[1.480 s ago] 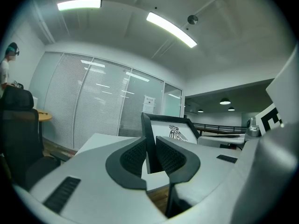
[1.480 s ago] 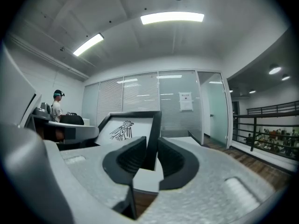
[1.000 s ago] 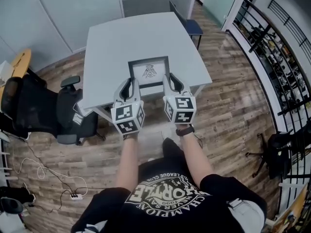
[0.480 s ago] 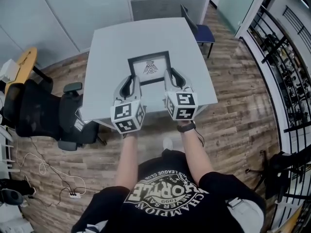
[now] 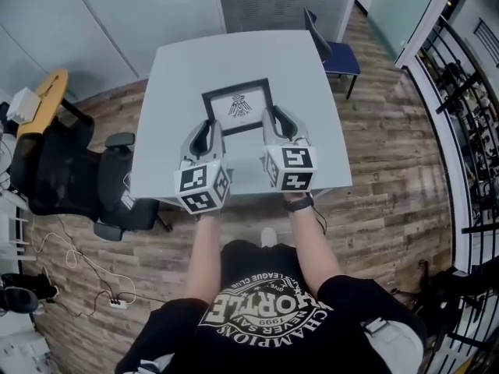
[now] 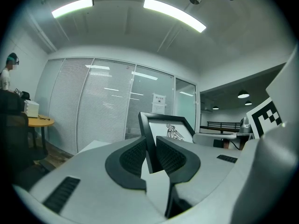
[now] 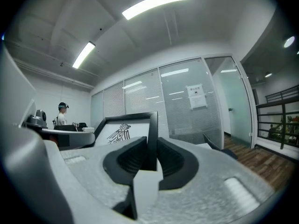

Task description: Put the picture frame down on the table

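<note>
A black picture frame (image 5: 238,105) with a white mat and a dark bird drawing is held over the pale grey table (image 5: 179,76). My left gripper (image 5: 211,133) is shut on the frame's left edge, and my right gripper (image 5: 272,123) is shut on its right edge. In the left gripper view the black frame (image 6: 150,139) stands clamped between the dark pads (image 6: 133,157). The right gripper view shows the frame's (image 7: 152,134) right rail pinched the same way, with the bird print (image 7: 120,132) to the left. Whether the frame touches the tabletop is hidden.
A blue chair (image 5: 337,53) stands at the table's far right corner. Black office chairs (image 5: 62,174) sit left of the table beside a yellow-topped desk (image 5: 43,100). A black railing (image 5: 468,123) runs along the right. Cables (image 5: 70,279) lie on the wood floor.
The person has stepped closer to the table, and both grippers have carried the frame forward so it is farther over the tabletop. Both grips are unchanged.
</note>
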A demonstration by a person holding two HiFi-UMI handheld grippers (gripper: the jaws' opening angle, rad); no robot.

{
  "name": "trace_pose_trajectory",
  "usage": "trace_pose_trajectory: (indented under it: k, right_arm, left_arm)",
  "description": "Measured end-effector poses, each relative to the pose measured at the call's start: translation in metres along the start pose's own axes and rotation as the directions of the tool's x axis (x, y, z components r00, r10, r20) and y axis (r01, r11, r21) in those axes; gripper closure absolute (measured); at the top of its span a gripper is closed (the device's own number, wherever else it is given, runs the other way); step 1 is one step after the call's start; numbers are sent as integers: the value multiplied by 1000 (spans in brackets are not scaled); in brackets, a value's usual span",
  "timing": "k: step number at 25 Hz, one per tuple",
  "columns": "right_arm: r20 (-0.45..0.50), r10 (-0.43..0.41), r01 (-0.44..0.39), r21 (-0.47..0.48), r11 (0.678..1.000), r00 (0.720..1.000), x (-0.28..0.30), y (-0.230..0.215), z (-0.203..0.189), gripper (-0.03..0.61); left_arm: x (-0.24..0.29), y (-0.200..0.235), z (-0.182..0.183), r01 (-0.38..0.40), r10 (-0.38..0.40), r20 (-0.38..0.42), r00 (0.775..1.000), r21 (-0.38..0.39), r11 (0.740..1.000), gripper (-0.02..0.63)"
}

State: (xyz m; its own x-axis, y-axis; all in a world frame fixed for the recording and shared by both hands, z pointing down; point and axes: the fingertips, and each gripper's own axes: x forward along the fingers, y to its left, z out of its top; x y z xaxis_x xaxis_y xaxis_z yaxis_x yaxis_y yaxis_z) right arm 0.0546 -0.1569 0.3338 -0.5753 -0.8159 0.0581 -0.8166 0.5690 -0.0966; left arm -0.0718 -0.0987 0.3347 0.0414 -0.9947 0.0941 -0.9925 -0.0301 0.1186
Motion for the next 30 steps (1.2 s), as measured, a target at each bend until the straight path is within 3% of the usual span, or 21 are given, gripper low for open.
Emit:
trace_pose_trajectory:
  k: [10,24,30]
  right_arm:
    - [-19,36,-35,49,998,999,34,-17,-14,511]
    - [-54,-1,3,37,999,999,111,-51,-30,509]
    - [-100,-13,17,36,999,995,152,-64,-46,509]
  left_arm:
    - [37,11,-10,-28,28,-30,999,-7,1000,543]
    - [133,40,-27,37,-39,-68,997,-33,999,545]
    - [179,58,-44,53,-62,-113,992,-83,995,545]
